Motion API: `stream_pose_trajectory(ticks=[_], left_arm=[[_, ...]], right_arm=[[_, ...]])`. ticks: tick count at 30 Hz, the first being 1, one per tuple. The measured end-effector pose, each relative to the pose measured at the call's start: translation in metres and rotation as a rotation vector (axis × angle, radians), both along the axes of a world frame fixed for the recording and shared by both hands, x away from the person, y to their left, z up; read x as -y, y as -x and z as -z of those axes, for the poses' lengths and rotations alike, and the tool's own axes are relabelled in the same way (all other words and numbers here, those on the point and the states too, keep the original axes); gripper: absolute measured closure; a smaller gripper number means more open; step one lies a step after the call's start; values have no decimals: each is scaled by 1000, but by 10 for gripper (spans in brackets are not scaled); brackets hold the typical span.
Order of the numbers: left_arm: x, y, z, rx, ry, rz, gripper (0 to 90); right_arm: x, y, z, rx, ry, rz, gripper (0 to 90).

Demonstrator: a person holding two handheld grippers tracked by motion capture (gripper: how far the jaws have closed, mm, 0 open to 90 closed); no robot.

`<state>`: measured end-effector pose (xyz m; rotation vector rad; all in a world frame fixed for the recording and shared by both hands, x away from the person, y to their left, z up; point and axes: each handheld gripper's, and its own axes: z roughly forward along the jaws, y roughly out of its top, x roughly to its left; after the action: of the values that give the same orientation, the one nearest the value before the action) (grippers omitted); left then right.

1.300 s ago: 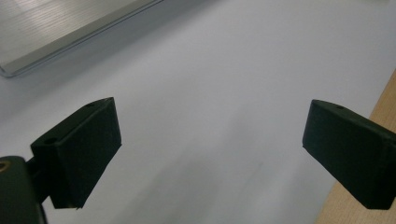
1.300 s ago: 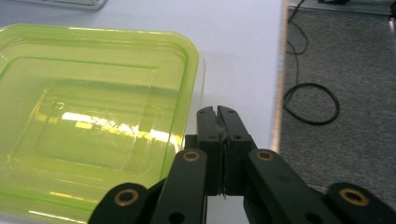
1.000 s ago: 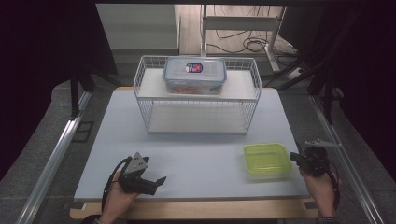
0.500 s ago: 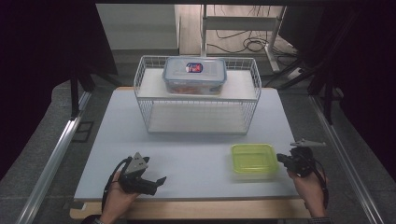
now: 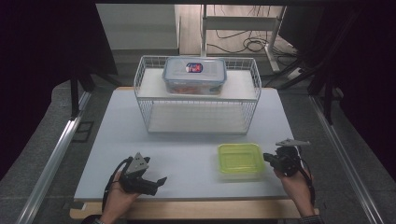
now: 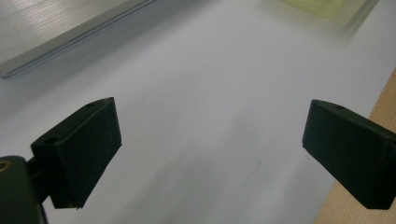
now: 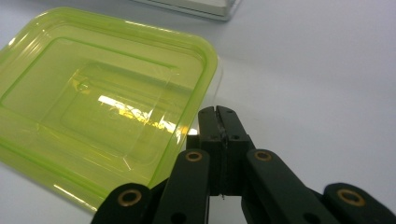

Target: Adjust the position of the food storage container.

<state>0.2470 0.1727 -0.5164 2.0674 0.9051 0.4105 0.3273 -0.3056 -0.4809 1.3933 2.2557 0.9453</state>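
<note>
Pushing the green container (image 7: 100, 112) leftward across the worktop (image 5: 187, 154), the right gripper (image 7: 218, 112) is closed; the left gripper (image 6: 210, 144) waits wide open.

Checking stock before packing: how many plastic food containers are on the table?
2. A yellow-green translucent square container lies on the white tabletop near the right gripper; a clear lidded rectangular container sits atop the white wire rack. Others could be hidden.
</note>
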Motion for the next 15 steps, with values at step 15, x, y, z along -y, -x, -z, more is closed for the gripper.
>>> stream_pose_trajectory(ticks=[15], left_arm=[[0, 0, 0, 1, -3, -1, 46]], right_arm=[[-44, -1, 3, 8, -23, -86, 893]])
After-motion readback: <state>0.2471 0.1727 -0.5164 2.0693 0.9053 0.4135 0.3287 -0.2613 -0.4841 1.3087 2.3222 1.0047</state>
